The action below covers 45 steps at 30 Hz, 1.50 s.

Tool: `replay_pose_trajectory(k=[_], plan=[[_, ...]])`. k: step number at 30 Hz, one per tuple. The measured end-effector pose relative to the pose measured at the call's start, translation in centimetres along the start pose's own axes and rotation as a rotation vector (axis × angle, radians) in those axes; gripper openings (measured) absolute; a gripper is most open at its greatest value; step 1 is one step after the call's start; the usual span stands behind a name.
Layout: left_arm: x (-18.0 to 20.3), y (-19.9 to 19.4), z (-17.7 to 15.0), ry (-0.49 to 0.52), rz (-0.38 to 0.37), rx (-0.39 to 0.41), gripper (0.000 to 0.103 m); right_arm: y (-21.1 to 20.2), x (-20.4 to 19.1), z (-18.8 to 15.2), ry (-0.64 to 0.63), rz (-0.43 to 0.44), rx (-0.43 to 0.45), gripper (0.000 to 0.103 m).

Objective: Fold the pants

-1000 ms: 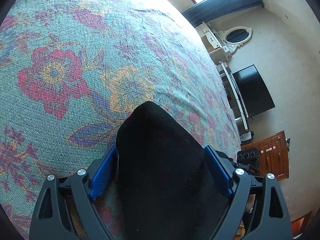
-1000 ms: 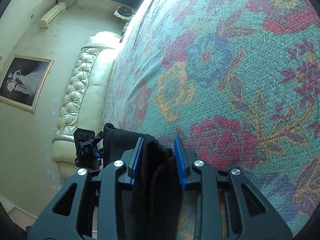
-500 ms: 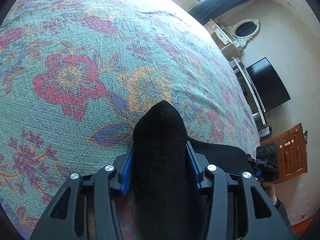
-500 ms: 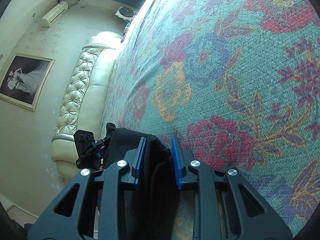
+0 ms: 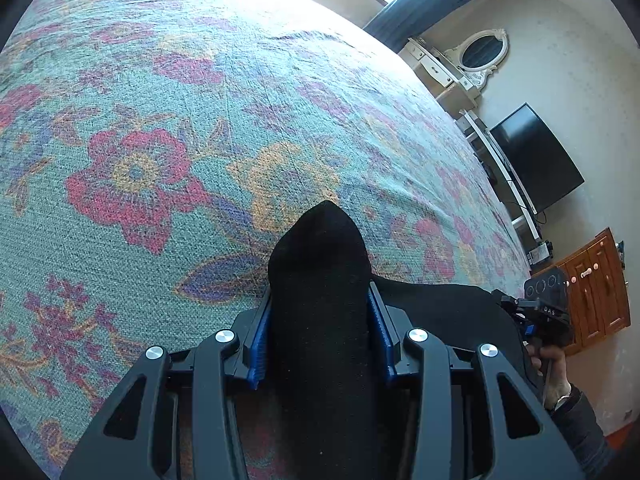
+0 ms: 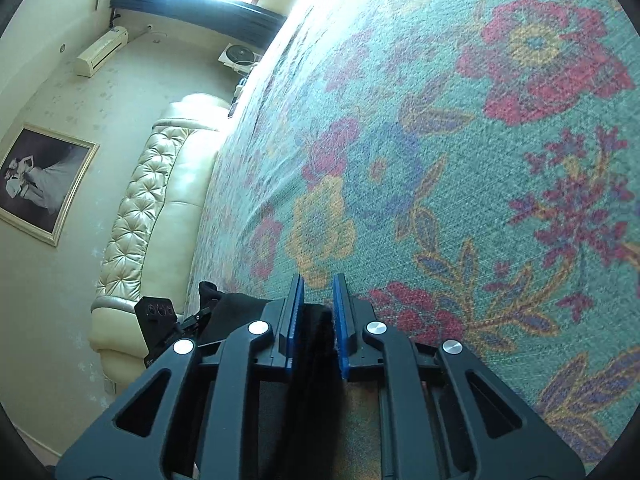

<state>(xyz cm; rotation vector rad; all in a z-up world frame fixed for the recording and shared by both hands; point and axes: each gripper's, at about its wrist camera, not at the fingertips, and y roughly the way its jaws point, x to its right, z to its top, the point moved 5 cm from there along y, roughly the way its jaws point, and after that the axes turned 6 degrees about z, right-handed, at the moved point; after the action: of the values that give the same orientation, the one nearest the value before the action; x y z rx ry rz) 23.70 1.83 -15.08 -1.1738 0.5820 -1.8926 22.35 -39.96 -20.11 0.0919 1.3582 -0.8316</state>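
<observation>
The black pants (image 5: 320,280) bulge up between the blue pads of my left gripper (image 5: 320,300), which is shut on a thick fold of them above the floral bedspread (image 5: 160,120). More black cloth stretches right toward the other gripper (image 5: 548,312). In the right wrist view my right gripper (image 6: 318,292) is shut on a thin edge of the pants (image 6: 316,340). The cloth runs left to the left gripper (image 6: 160,320). The pants hang low over the bedspread (image 6: 440,160).
A cream tufted headboard (image 6: 140,216) and a framed picture (image 6: 40,184) are left of the bed. A dark TV (image 5: 536,160), a white dresser with oval mirror (image 5: 480,52) and a wooden cabinet (image 5: 596,288) stand beyond the bed's right edge.
My left gripper closed from wide open onto the black cloth. My right gripper's pads narrowed further on the pants edge. Both views shifted slightly over the bedspread.
</observation>
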Motion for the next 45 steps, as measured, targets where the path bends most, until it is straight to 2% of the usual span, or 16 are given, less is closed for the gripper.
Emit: replay_pose_trajectory(k=[1, 2, 3, 6, 9, 12, 16, 17, 20, 23, 25, 30, 35, 37, 39, 45], plan=[[0.0, 0.0, 0.0, -0.002, -0.002, 0.004, 0.045, -0.7, 0.1, 0.1, 0.009, 0.0, 0.019, 0.025], [0.0, -0.1, -0.1, -0.003, -0.006, 0.007, 0.045, -1.2, 0.1, 0.1, 0.022, 0.024, 0.019, 0.036], [-0.2, -0.2, -0.1, -0.004, -0.012, 0.009, 0.046, -1.5, -0.2, -0.2, 0.031, 0.053, 0.005, 0.048], [-0.2, -0.5, -0.1, -0.006, -0.024, 0.015, 0.048, -1.9, -1.6, -2.0, -0.011, 0.066, -0.066, 0.069], [-0.1, -1.2, -0.5, 0.006, -0.004, 0.02, 0.051, -2.6, -2.3, -4.3, -0.059, 0.034, -0.115, 0.077], [0.2, -2.2, -1.1, 0.034, 0.022, 0.021, 0.058, -3.5, -2.5, -6.8, -0.067, 0.061, -0.149, 0.078], [0.1, -3.9, -3.0, 0.021, 0.004, -0.006, 0.072, -4.1, -3.3, -9.8, -0.05, 0.138, -0.213, 0.081], [0.0, -4.4, -3.6, 0.017, 0.006, -0.013, 0.074, -4.0, -3.7, -10.7, -0.063, 0.151, -0.237, 0.085], [0.5, -5.7, -5.5, 0.045, 0.044, -0.035, 0.079, -3.8, -4.9, -12.2, -0.136, 0.135, -0.263, 0.089], [1.3, -6.8, -7.3, 0.101, 0.103, -0.017, 0.082, -3.7, -5.1, -12.7, -0.133, 0.154, -0.241, 0.09], [1.3, -7.5, -8.2, 0.088, 0.113, -0.004, 0.084, -4.0, -5.1, -12.8, -0.121, 0.18, -0.223, 0.09], [1.1, -8.5, -9.9, 0.027, 0.082, -0.005, 0.084, -4.3, -5.1, -13.2, -0.113, 0.218, -0.213, 0.09], [0.7, -8.9, -10.2, 0.014, 0.066, 0.0, 0.084, -3.9, -5.7, -13.9, -0.148, 0.182, -0.226, 0.087], [0.5, -8.9, -10.2, 0.012, 0.059, 0.002, 0.084, -3.8, -5.7, -14.1, -0.162, 0.145, -0.225, 0.078], [0.5, -8.9, -10.1, 0.016, 0.058, 0.003, 0.084, -3.8, -5.1, -14.2, -0.165, 0.106, -0.223, 0.06], [0.2, -8.8, -9.7, 0.021, 0.045, 0.006, 0.086, -3.8, -3.7, -14.3, -0.114, 0.097, -0.226, 0.034]])
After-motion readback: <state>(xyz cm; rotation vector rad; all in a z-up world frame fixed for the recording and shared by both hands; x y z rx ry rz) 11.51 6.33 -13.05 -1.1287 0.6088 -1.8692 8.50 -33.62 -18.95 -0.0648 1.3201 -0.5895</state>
